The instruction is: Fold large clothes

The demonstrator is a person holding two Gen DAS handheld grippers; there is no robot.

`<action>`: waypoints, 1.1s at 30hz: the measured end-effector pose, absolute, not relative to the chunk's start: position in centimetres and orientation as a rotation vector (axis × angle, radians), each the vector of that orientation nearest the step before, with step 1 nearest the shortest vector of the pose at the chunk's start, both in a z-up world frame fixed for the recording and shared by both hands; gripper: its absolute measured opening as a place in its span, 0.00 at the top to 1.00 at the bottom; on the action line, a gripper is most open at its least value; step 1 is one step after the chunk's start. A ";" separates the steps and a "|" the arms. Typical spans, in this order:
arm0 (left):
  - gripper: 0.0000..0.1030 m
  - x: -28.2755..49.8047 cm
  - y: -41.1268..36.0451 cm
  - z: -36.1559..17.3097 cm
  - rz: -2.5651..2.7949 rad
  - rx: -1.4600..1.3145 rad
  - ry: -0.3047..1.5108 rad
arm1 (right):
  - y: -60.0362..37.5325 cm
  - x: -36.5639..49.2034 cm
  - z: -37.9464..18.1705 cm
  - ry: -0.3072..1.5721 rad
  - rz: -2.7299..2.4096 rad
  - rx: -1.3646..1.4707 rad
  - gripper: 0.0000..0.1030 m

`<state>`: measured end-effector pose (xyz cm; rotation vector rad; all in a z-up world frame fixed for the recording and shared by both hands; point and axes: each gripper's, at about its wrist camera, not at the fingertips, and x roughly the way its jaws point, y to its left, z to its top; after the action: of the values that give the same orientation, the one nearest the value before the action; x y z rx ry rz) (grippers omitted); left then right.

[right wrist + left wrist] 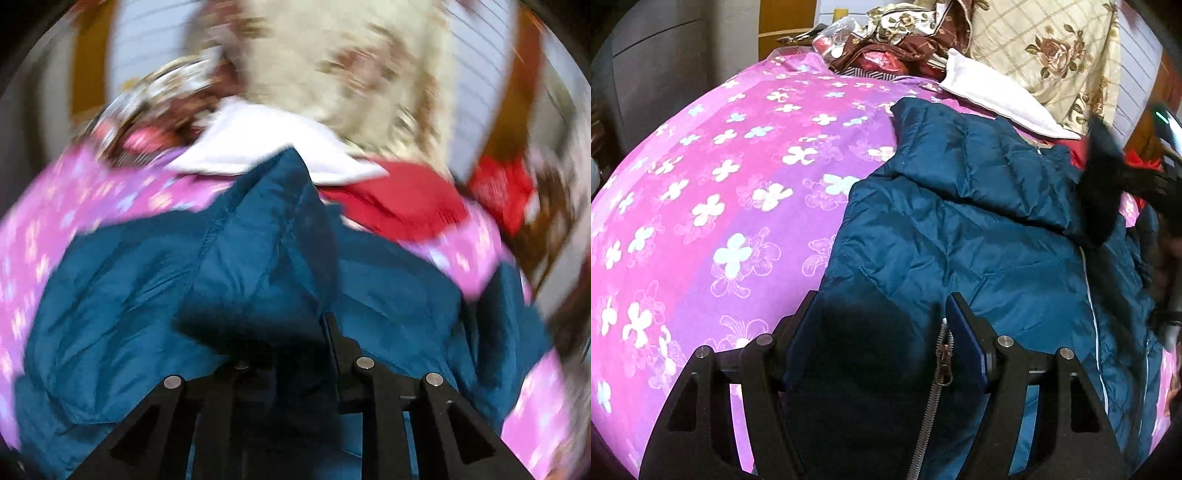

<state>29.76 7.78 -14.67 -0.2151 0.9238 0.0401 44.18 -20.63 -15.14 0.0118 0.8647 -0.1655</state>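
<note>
Teal puffer jacket point(979, 221) spread across the pink flowered bedsheet point(701, 184), white pillow point(993, 96) and floral cushion point(1052, 55) beyond its far edge. Left gripper point(882, 317) angled steeply down over the near hem, fingers wide apart, thick bunched fabric and the zipper point(940, 369) filling the gap; pads pressing or not, impossible to tell. Right gripper point(321, 328) also tilted down, whole view smeared with motion blur, fingers drawn close together with a raised fold of jacket point(266, 236) pinched between them. Red cloth point(399, 206) just behind.
</note>
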 end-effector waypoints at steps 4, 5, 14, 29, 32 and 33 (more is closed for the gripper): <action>0.33 30.0 8.0 -15.3 0.052 -0.235 0.943 | -28.7 42.6 -17.0 0.929 -0.224 0.237 0.80; 0.33 30.1 8.0 -15.5 0.062 -0.232 0.949 | -30.2 42.1 -18.0 0.963 -0.240 0.271 0.80; 0.33 30.2 8.5 -16.2 0.103 -0.238 0.962 | -35.8 34.9 -20.5 1.019 -0.293 0.374 0.53; 0.33 30.1 9.7 -16.4 0.116 -0.284 0.978 | -22.5 43.4 -21.4 1.074 -0.134 0.087 0.53; 0.33 30.2 10.2 -16.4 0.114 -0.313 0.980 | -20.3 45.2 -22.4 1.103 -0.153 -0.043 0.53; 0.33 30.0 10.2 -16.2 0.118 -0.313 0.973 | -19.9 45.4 -22.0 1.114 -0.158 -0.071 0.53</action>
<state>30.04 10.24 -16.20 -0.3128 0.9732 0.1184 45.43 -19.91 -21.96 -0.0707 1.1138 -0.1576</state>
